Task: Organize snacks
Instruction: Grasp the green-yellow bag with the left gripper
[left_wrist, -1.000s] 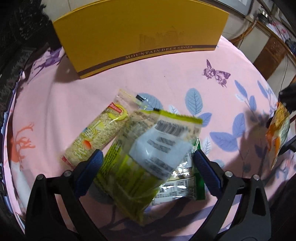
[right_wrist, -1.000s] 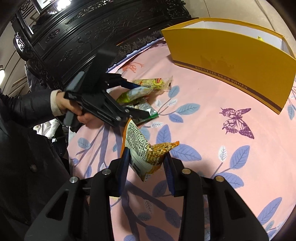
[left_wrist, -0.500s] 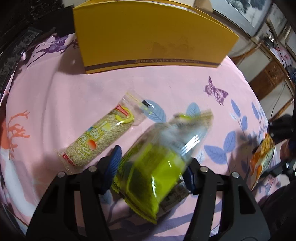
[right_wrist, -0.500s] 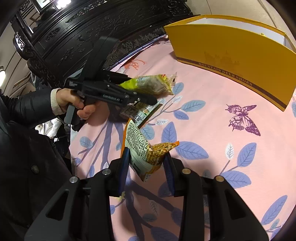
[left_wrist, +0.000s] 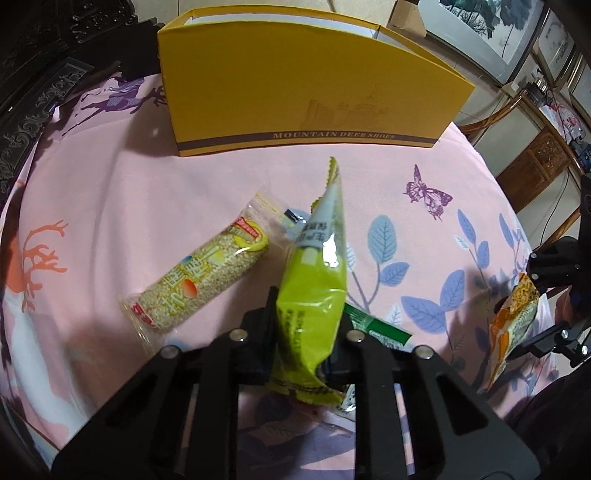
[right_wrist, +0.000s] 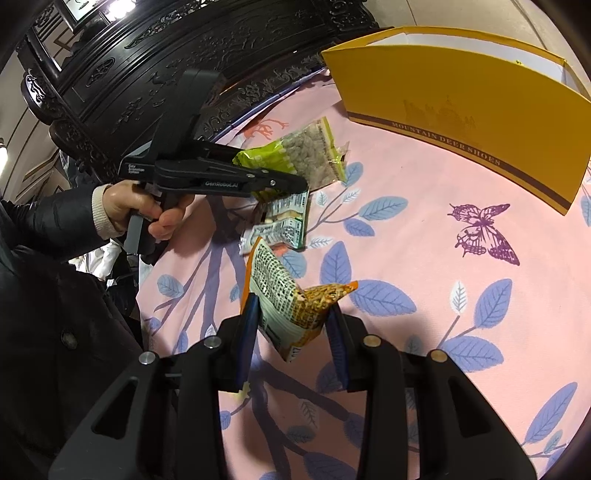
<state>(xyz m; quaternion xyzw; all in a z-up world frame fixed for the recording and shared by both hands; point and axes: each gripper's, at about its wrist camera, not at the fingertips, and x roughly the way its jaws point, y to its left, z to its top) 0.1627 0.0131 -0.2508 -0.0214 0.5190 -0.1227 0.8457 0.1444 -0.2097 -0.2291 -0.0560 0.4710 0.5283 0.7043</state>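
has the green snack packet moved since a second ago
Yes. The green snack packet lay flat over the green-edged packet beside the sesame roll; now it stands on edge, pinched in the left gripper, tip toward the yellow box.

Lime-green snack packet tilted upright at lower centre, clear sesame-roll packet lying diagonally left of it, green-edged wrapper beneath, orange noodle-snack packet crumpled, yellow open box at top
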